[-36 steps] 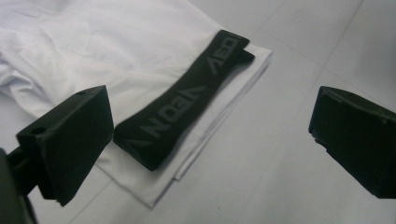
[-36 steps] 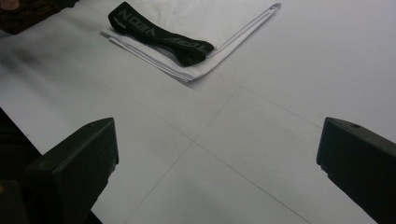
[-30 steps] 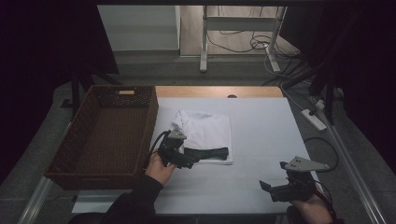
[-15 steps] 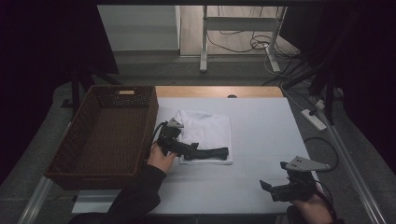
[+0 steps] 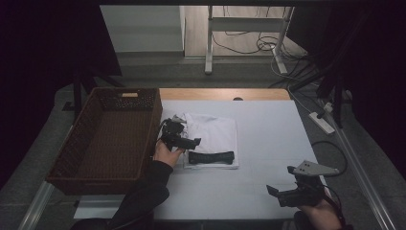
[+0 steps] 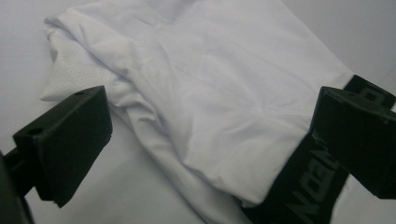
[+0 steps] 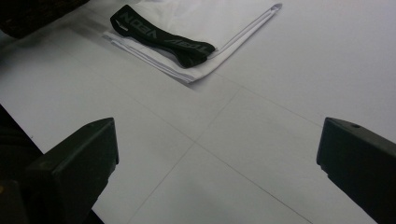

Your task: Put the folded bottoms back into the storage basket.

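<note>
We see left hand-held gripper (image 5: pixel 184 141) over left edge of folded white garment (image 5: pixel 213 136), jaws wide, holding nothing. Black band (image 5: pixel 211 156) lies on garment's near edge; lettering partly legible, "VEON". Wicker basket (image 5: pixel 110 139) just left. Right hand-held gripper (image 5: pixel 282 194) wide, empty, above bare bench (image 5: pixel 268 143) near front edge.

The basket (image 5: pixel 110 139) walls off the left of the folded garment (image 5: pixel 215 136); bare table (image 5: pixel 268 129) lies open to its right.
</note>
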